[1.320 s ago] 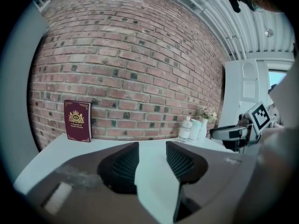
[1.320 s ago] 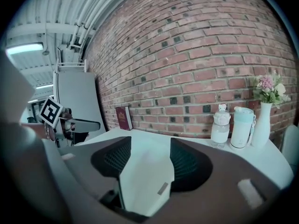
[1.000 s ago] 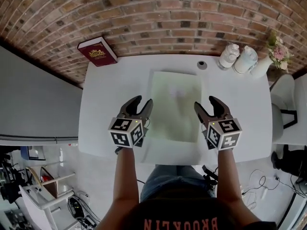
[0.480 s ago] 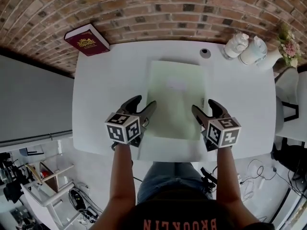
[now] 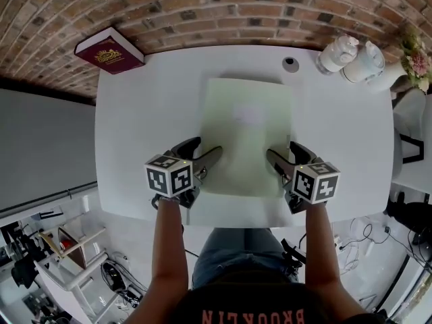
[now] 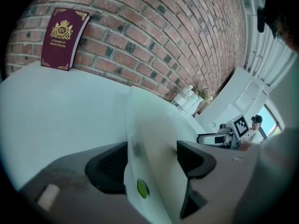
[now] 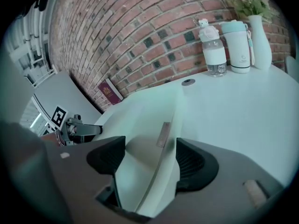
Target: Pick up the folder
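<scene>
A pale green folder lies flat on the white table. My left gripper straddles its left edge near the front corner, and my right gripper straddles its right edge. In the left gripper view the folder's edge runs between the jaws, which are opening, with a gap at the right pad. In the right gripper view the folder likewise passes between opening jaws, and the pads stand off it.
A maroon book leans on the brick wall at the back left. At the back right stand a white bottle, a tumbler and a vase of flowers. A small round cap lies behind the folder.
Both grippers have sunk toward the table along the folder's side edges. Their jaws have spread wider.
</scene>
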Available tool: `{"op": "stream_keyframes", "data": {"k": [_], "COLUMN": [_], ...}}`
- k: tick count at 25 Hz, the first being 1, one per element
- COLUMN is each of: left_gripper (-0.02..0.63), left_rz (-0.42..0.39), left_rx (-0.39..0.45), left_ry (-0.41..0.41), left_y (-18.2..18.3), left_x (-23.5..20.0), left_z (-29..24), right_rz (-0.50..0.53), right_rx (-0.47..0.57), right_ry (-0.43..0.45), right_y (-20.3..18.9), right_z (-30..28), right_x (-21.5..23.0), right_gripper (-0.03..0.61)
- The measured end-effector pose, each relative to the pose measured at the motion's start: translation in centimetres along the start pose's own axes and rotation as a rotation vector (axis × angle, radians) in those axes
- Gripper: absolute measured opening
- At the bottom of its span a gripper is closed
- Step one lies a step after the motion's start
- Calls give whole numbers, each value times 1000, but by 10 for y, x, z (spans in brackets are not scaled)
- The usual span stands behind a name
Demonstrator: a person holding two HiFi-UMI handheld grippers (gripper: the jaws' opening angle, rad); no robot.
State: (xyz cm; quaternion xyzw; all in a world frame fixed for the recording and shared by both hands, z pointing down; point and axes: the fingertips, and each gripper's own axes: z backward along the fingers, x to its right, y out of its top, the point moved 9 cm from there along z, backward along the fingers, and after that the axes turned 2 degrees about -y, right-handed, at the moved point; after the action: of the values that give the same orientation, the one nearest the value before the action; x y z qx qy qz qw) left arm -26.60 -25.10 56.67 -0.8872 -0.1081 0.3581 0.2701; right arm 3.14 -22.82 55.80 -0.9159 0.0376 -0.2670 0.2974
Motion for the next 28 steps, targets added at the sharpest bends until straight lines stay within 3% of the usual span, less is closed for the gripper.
{"op": "stream_keyframes", "data": {"k": [6, 11, 28], "left_gripper": [383, 377, 362], "left_rz": [116, 174, 117], "left_rx": [-54, -66, -75], "left_ry": [-30, -107, -86], "left_y": [-5, -6, -1], "left_x": [-15, -17, 5], "left_z": [-8, -16, -6], "right_rz": [-89, -121, -44], "right_rx": [-50, -77, -120], "right_ry": [31, 42, -10], "right_y": [-3, -2, 10], "right_z": [-9, -11, 2], "right_x": [7, 9, -7], "right_gripper": [357, 356, 348]}}
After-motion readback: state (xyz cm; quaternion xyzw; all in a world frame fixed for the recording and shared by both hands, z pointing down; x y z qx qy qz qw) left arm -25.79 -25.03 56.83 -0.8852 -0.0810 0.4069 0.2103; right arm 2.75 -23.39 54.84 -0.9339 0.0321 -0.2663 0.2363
